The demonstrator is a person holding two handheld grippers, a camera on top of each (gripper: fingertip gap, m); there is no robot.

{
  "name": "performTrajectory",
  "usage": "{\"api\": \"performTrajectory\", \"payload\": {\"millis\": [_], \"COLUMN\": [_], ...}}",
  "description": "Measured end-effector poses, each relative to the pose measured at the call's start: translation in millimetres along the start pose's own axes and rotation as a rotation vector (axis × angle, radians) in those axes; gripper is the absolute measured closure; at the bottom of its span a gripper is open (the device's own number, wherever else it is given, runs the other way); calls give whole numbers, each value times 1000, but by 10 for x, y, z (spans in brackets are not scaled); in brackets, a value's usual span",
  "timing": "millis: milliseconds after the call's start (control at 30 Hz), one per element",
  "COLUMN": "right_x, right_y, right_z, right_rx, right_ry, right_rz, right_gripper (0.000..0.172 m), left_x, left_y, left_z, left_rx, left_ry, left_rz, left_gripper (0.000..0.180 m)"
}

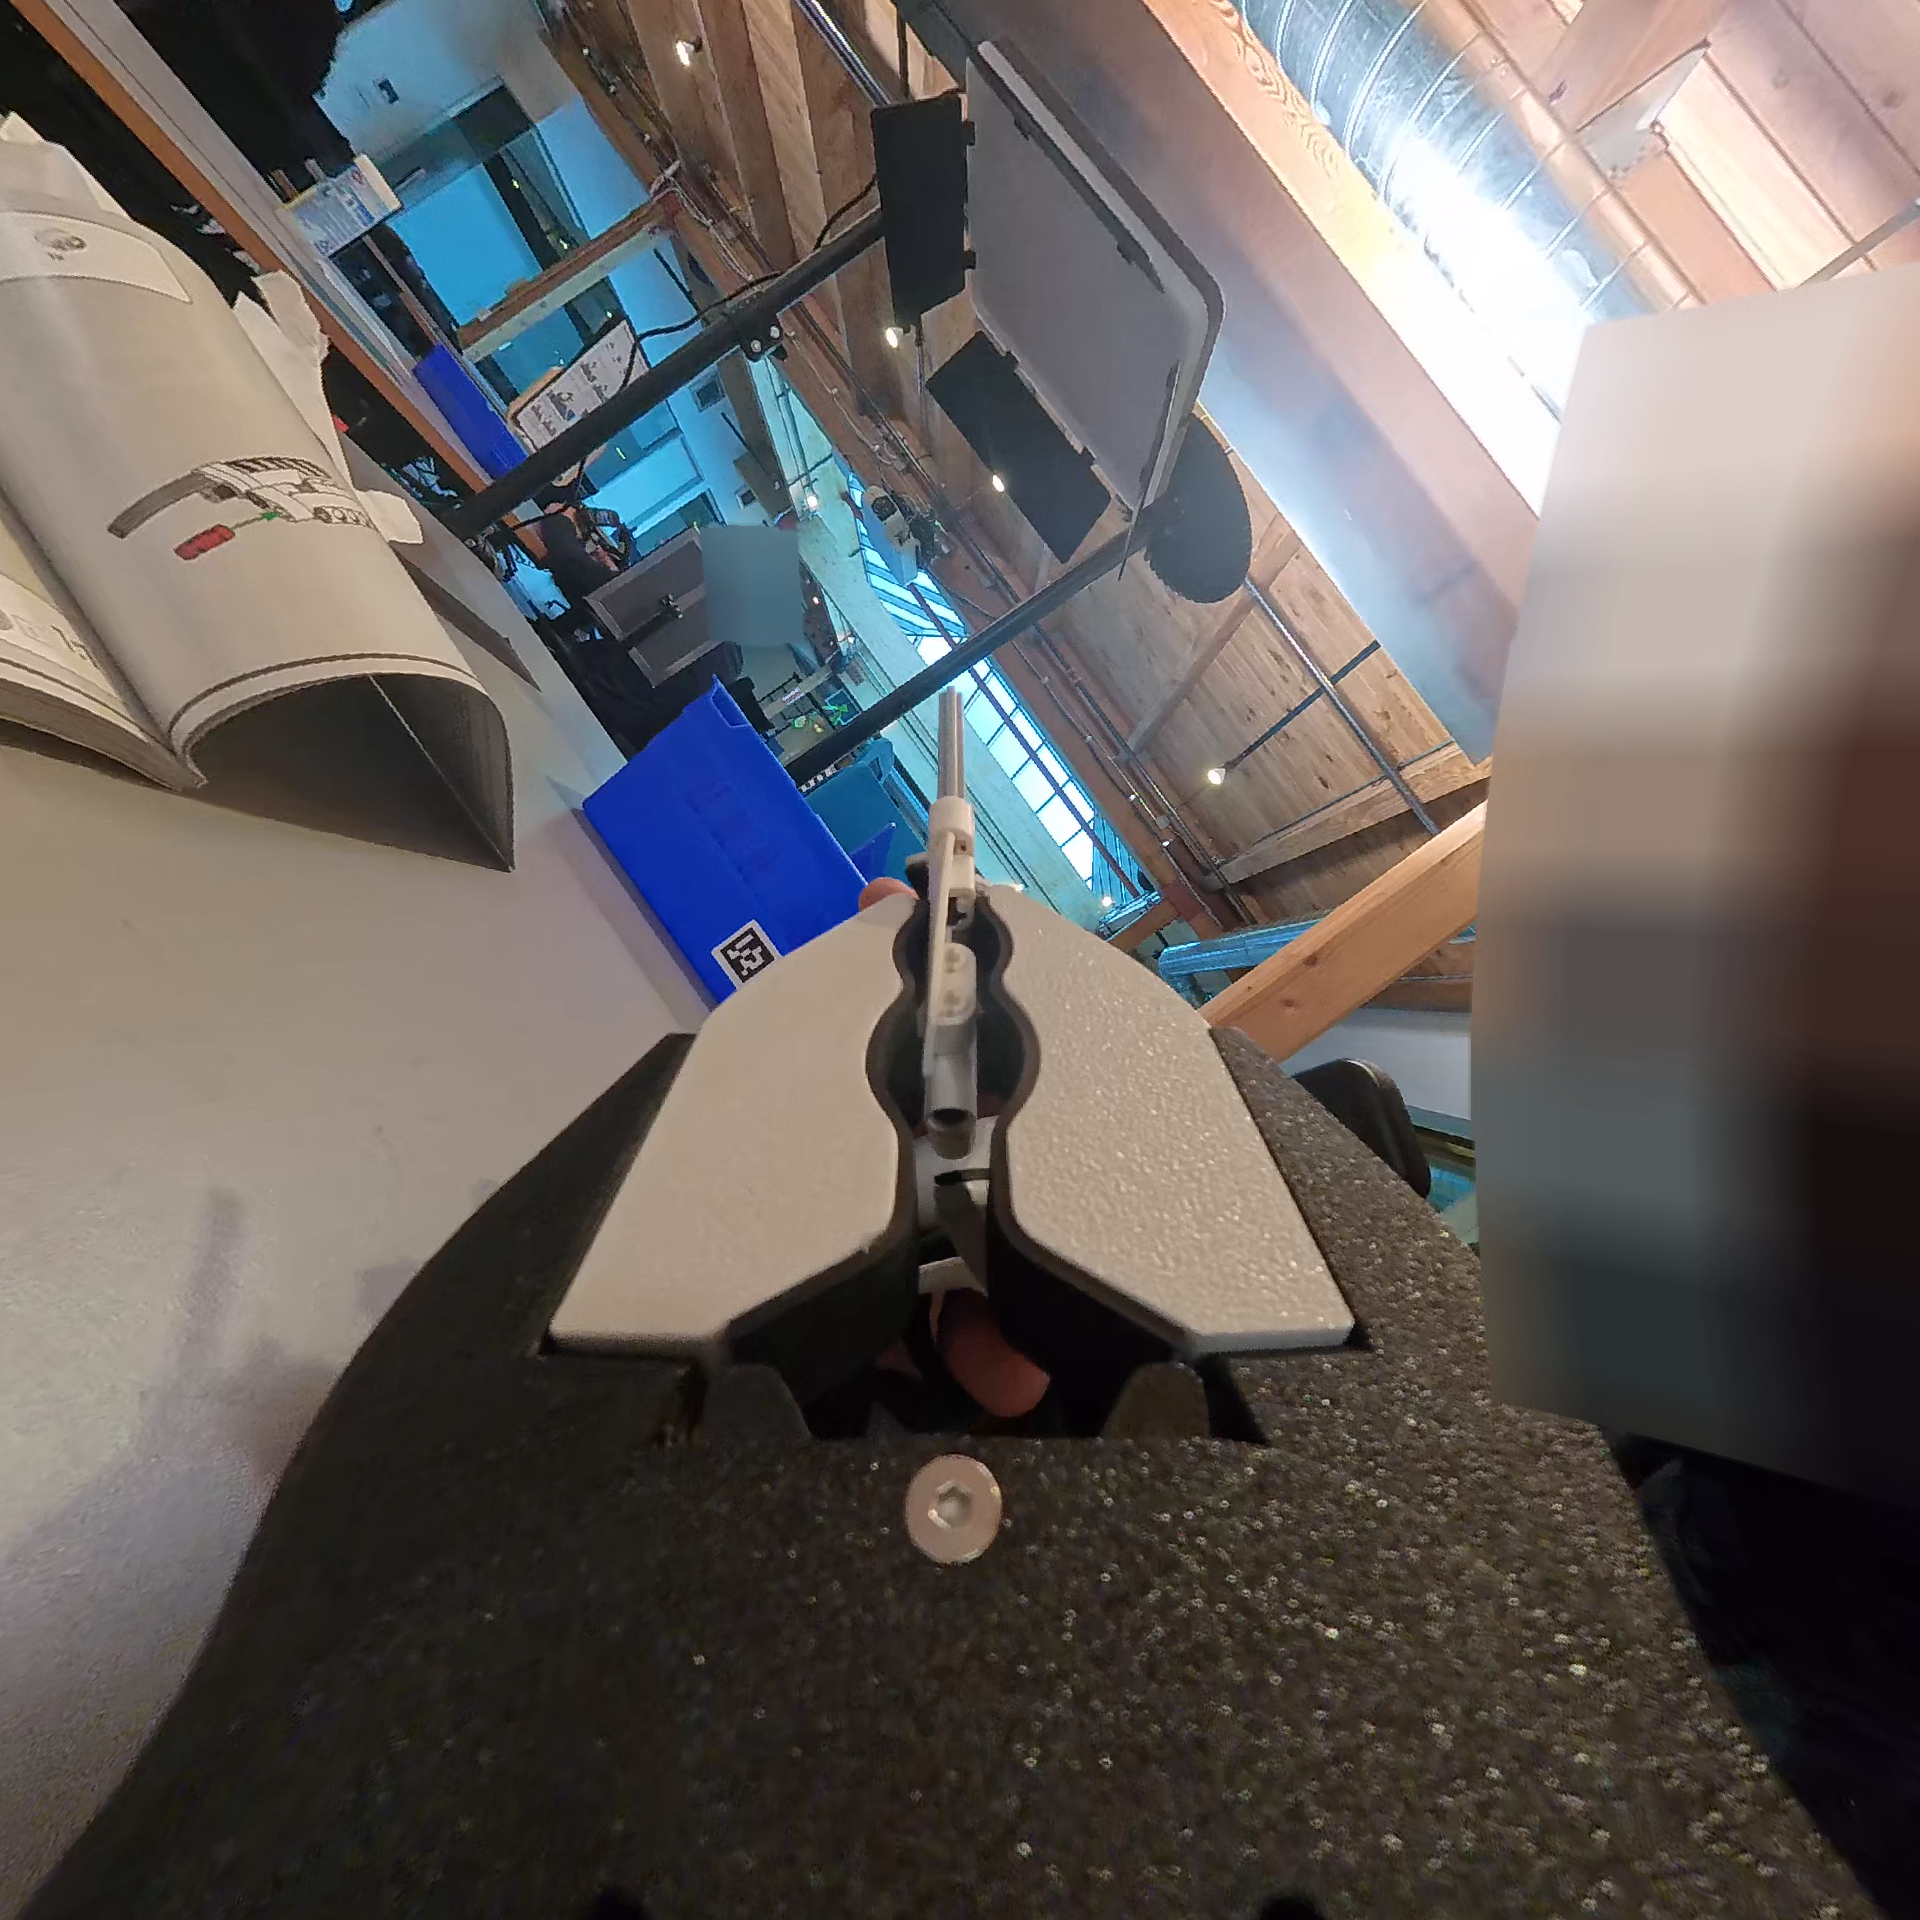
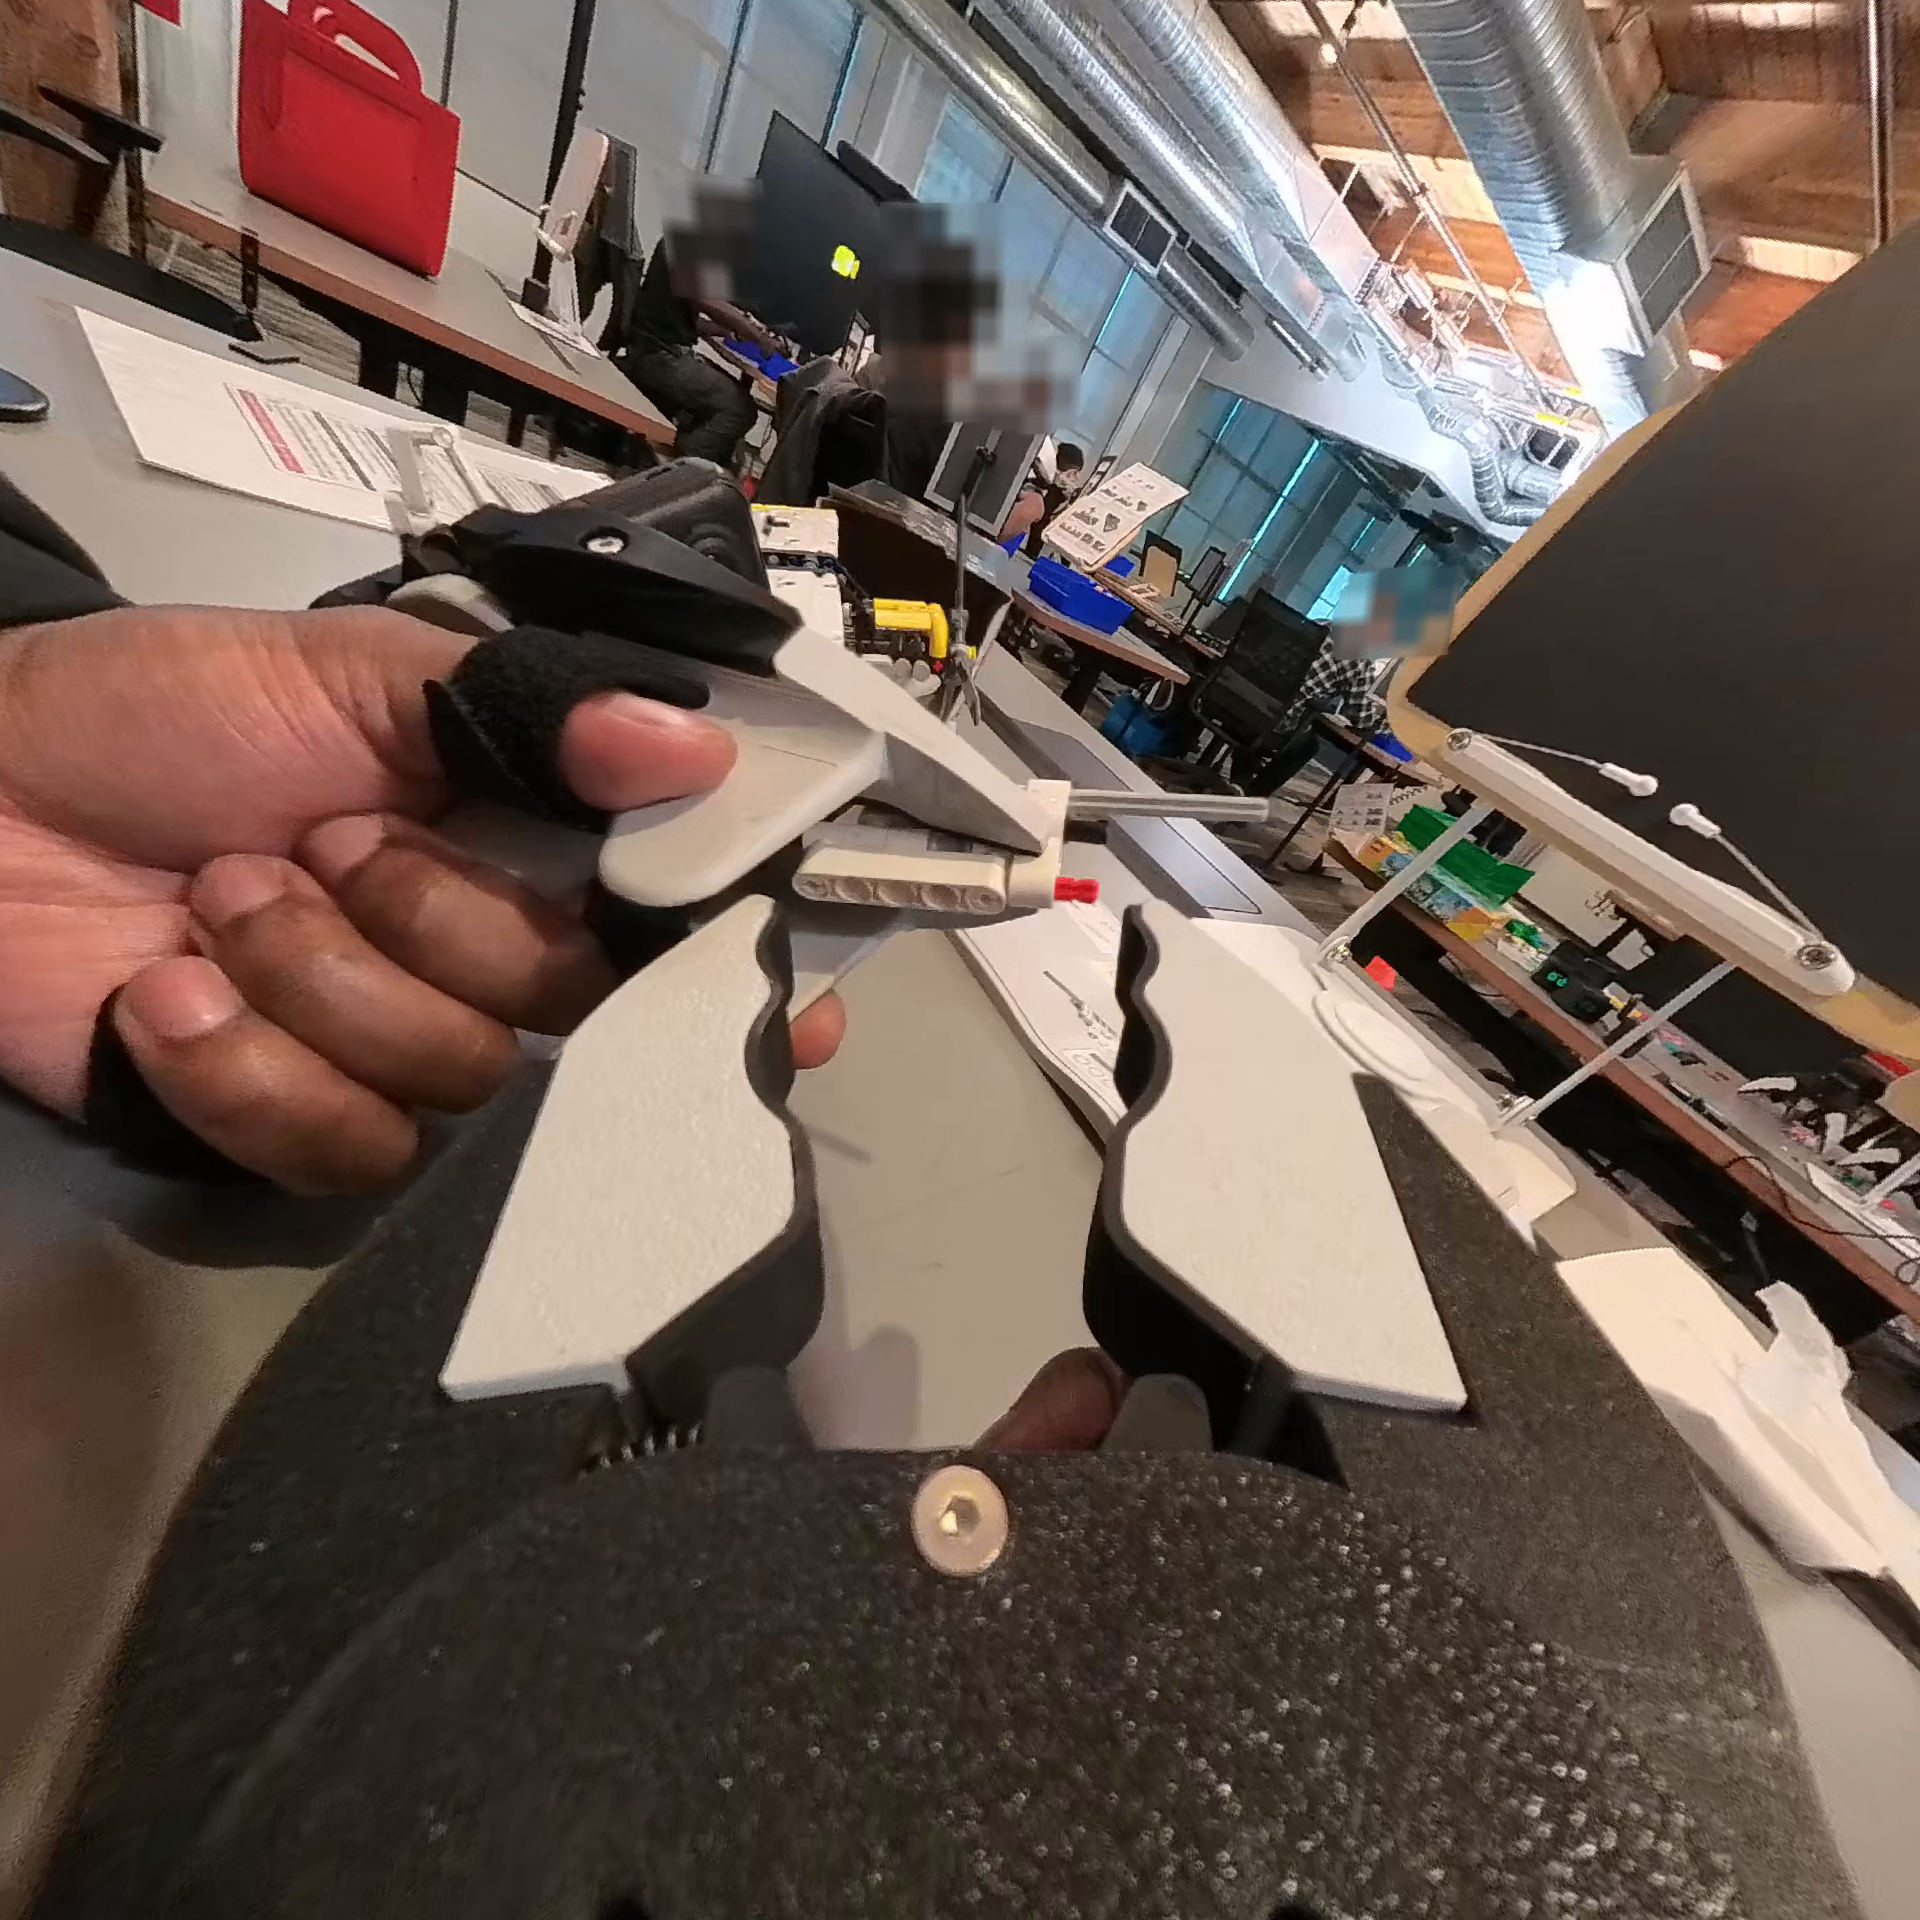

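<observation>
My left gripper is shut on a small white and grey brick assembly. A thin grey axle sticks out past the fingertips. The right wrist view shows the same left gripper in a person's hand. It clamps the white holed beam, with a red pin and the grey axle pointing right. My right gripper is open and empty. It is just below the assembly and does not touch it.
An open instruction booklet lies on the grey table, with a blue bin behind it. In the right wrist view, a booklet lies ahead, a black board on a stand is at right, and crumpled white wrapping is at lower right. Less than 4 cm separates the two grippers' tips.
</observation>
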State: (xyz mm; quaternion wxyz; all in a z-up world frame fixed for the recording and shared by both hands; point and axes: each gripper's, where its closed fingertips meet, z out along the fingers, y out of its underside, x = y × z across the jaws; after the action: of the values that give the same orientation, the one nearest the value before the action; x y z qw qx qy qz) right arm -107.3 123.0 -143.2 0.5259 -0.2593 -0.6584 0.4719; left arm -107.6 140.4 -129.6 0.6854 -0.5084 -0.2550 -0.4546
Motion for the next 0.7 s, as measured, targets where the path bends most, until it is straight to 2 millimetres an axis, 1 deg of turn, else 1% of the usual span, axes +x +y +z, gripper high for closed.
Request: {"api": "performTrajectory", "payload": {"millis": [700], "right_x": [14], "right_y": [54], "right_z": [6], "right_rx": [-6], "right_ry": [-32], "right_rz": [65], "right_gripper": [112], "left_x": [-28], "left_y": [-15], "left_z": [-14], "left_rx": [3], "left_ry": [3], "left_rz": [-26], "left_gripper": [173]}}
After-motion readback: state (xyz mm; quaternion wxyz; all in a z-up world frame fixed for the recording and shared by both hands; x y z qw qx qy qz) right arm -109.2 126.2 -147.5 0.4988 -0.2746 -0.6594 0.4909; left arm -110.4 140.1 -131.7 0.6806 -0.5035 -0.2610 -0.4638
